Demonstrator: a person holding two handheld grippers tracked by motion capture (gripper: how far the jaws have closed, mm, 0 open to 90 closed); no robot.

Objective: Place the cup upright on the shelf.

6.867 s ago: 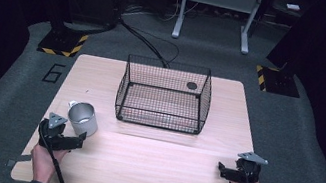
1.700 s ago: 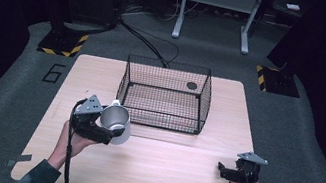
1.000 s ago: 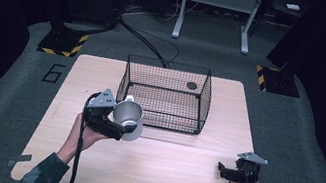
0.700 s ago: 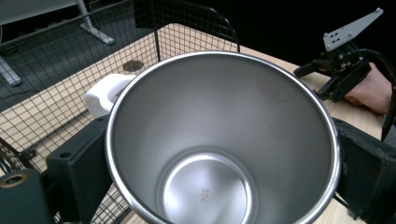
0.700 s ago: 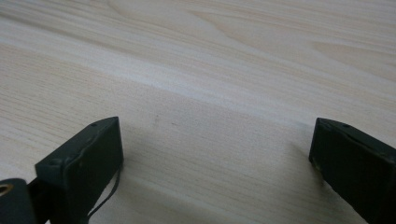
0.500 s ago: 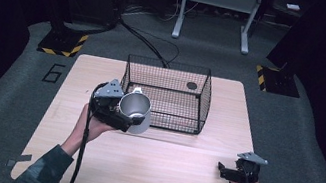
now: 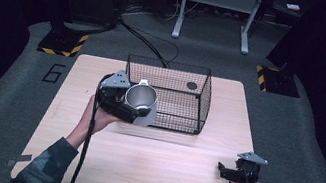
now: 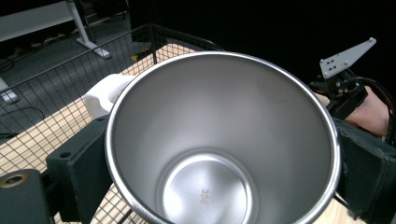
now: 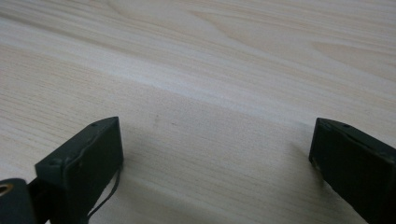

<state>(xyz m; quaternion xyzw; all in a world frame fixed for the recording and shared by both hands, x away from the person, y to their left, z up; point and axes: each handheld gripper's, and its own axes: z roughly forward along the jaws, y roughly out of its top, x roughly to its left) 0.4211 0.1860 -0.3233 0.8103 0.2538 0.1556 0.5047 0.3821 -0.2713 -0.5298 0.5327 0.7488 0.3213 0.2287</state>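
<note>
left claw (image 7: 133, 109) has carried steel cup (image 7: 142, 99) nearer wire basket (image 7: 188, 83)

A lab — dark curtains, hazard-taped stand bases (image 7: 62, 42), cables on grey floor.

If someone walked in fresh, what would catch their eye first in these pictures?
First the shiny steel cup, empty, clamped in the left gripper and held up at the near left corner of the black wire basket. Then the right gripper, jaws open, resting low at the wooden table's near right.
</note>
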